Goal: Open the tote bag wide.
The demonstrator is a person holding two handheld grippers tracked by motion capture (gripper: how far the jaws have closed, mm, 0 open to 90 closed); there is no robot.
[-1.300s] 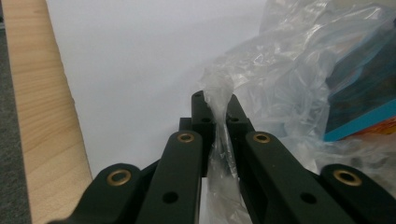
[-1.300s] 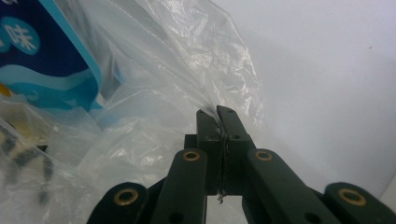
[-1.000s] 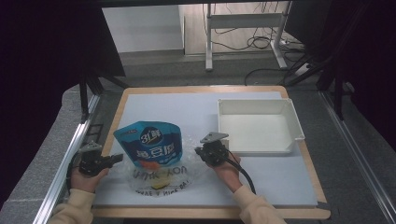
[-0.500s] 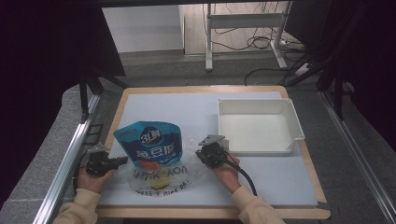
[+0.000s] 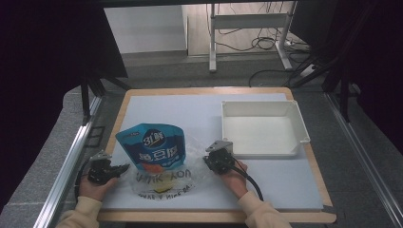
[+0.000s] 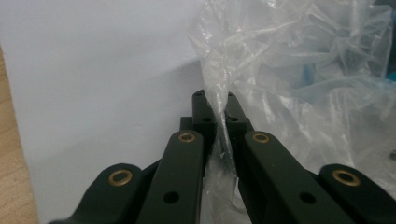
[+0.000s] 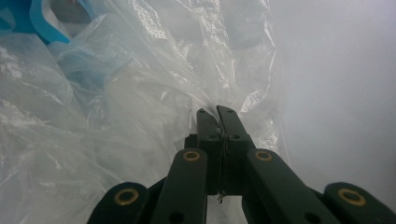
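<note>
Plastic bag [image 5: 164,178], holding the blue pouch [image 5: 151,148], stays pinched between your left claw [image 5: 122,167] and right claw [image 5: 207,161]; nothing has shifted.

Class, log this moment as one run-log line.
left tool: shut on bag | right tool: shut on bag | pouch: in bag | tray: empty

Lower half of the blue stand-up snack pouch [image 5: 151,148] veiled behind the crinkled clear plastic bag [image 5: 164,178], its print there too blurred to read. Forearms cut off by the bottom edge of the high view. Bag's far side cropped in both gripper views.
</note>
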